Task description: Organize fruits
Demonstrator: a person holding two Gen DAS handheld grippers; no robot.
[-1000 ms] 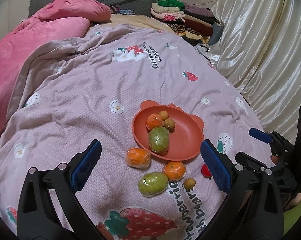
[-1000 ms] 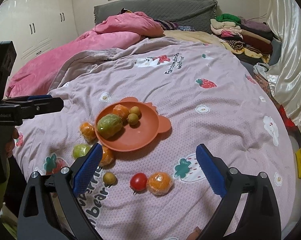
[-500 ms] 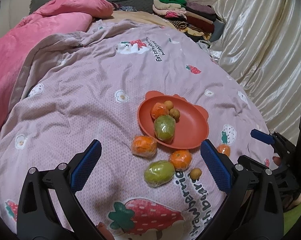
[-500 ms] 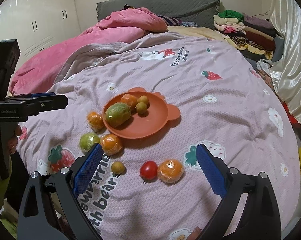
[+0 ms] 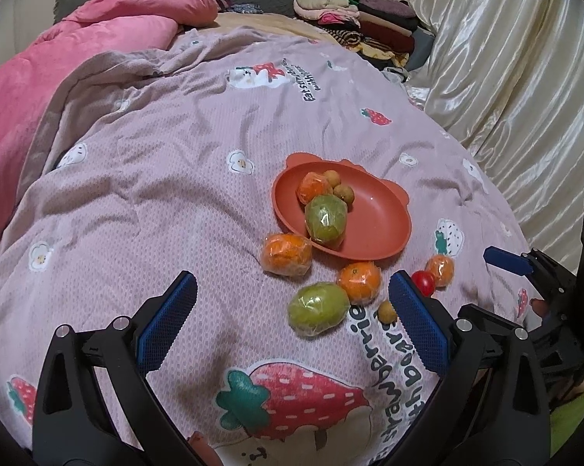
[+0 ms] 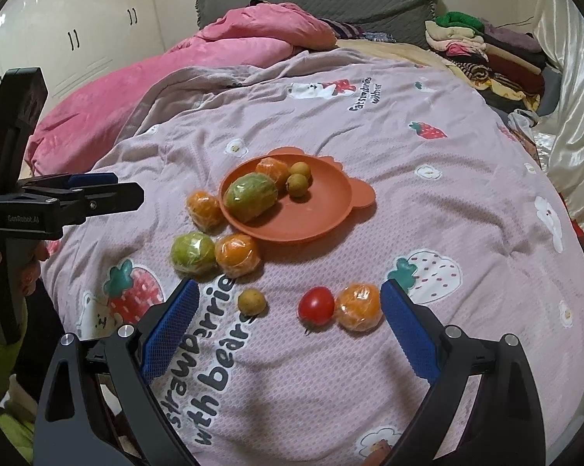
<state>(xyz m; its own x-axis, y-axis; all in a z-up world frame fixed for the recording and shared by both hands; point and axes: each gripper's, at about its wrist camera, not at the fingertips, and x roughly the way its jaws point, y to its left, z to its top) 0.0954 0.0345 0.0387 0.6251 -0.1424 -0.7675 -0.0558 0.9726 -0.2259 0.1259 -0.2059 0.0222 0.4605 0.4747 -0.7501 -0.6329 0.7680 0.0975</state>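
While both the left gripper (image 5: pixel 292 310) and right gripper (image 6: pixel 288 310) hover wide and empty, six fruits lie near the plate's (image 6: pixel 323 225) front edge. Film-wrapped oranges (image 6: pixel 237 254) look slippery; the tomato (image 6: pixel 316 305) bruises easily, so pinch gently across its middle.

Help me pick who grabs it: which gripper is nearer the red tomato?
Right. The right gripper hangs open just before the red tomato; the left gripper sits further off, beside the green fruit.
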